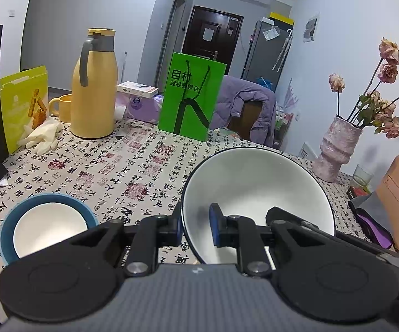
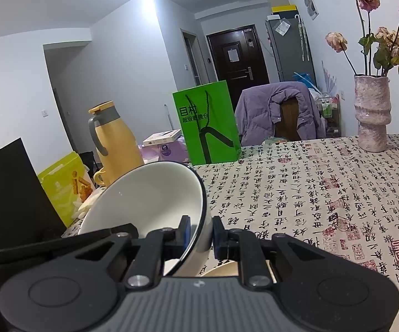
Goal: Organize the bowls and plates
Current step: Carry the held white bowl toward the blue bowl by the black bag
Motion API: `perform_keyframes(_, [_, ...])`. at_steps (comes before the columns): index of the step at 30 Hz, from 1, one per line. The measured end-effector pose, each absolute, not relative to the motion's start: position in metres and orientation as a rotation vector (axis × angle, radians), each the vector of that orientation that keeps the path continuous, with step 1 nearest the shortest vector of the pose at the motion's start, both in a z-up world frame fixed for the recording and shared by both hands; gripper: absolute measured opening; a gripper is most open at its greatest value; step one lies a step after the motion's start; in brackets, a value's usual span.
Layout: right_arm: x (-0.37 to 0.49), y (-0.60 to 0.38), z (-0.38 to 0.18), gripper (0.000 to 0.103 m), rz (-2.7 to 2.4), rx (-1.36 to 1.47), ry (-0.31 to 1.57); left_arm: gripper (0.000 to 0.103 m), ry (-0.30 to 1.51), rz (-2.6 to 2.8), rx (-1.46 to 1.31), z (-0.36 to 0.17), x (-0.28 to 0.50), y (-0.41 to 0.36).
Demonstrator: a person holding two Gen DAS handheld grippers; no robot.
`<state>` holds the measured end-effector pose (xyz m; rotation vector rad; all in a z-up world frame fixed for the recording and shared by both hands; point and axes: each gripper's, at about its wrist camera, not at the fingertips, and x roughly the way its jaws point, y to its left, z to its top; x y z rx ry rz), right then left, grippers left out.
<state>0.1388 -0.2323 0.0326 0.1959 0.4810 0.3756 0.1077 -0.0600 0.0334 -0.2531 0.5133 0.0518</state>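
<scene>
Nearest in the left wrist view: left claw (image 1: 196, 231) clamped nearly shut on the rim of a white bowl (image 1: 257, 199) with a dark edge, one pad inside, one outside. Held clear of the table (image 1: 133, 174), tipped so the mouth faces the camera and a little up, toward 12 o'clock; no real long axis, being round. Likely glazed ceramic: stiff, slick, fairly heavy, breakable, so best pinched deep over the rim, as here. At 8 o'clock, a blue-rimmed bowl (image 1: 48, 222) sitting upright on the table.

Right wrist view: right claw (image 2: 202, 235) likewise closed on the rim of another white bowl (image 2: 146, 199), mouth tilted toward 10 o'clock, lifted. Just below, a pale dish edge (image 2: 221, 269), barely visible. Farther off, a yellow jug (image 2: 116, 141) and a green bag (image 2: 207, 124).
</scene>
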Motion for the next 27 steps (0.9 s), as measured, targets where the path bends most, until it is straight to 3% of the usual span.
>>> perform_keyframes(27, [0.137, -0.198, 0.033, 0.016, 0.394, 0.168, 0.466, 0.018, 0.488, 0.069, -0.289, 0.031, 0.100, -0.027])
